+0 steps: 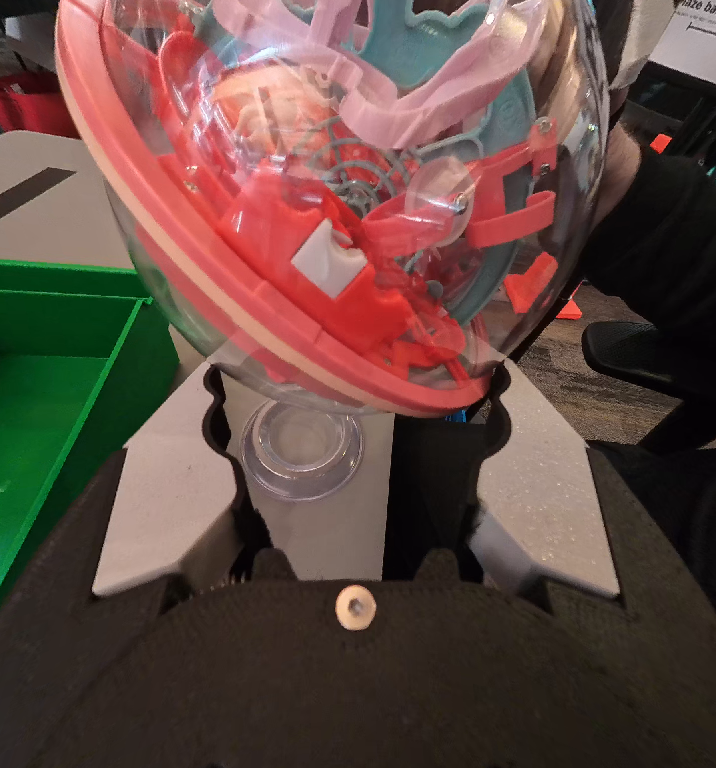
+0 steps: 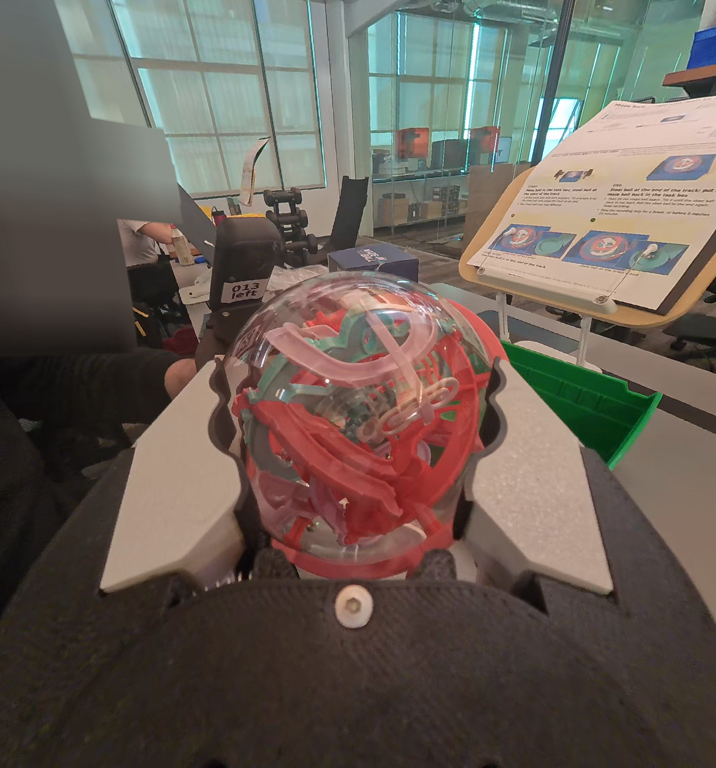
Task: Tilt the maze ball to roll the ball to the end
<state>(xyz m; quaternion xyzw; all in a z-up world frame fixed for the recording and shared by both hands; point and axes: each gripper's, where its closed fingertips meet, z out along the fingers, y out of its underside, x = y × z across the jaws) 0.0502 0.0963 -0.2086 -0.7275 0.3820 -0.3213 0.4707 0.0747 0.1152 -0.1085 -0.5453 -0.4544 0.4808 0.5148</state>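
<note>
The maze ball [image 1: 327, 187] is a clear sphere with red, pink and teal tracks inside and a pink-red rim. It is tilted and held off the table. My left gripper [image 1: 354, 374] has its wide-spread fingertips [image 1: 206, 382] pressed on the ball's lower part. In the right wrist view the maze ball [image 2: 356, 415] sits deep between the fingers [image 2: 190, 436] of my right gripper [image 2: 354, 374], which is shut on it. The left gripper's black body [image 2: 239, 266] shows behind the ball. I cannot pick out the small steel ball inside.
A clear ring stand [image 1: 302, 453] sits on the grey table [image 1: 36, 216] under the ball. A green open box [image 1: 56, 374] is to the left; it also shows in the right wrist view [image 2: 576, 399]. An instruction sheet on a stand [image 2: 618, 208] is behind. A black-sleeved arm [image 1: 659, 249] is on the right.
</note>
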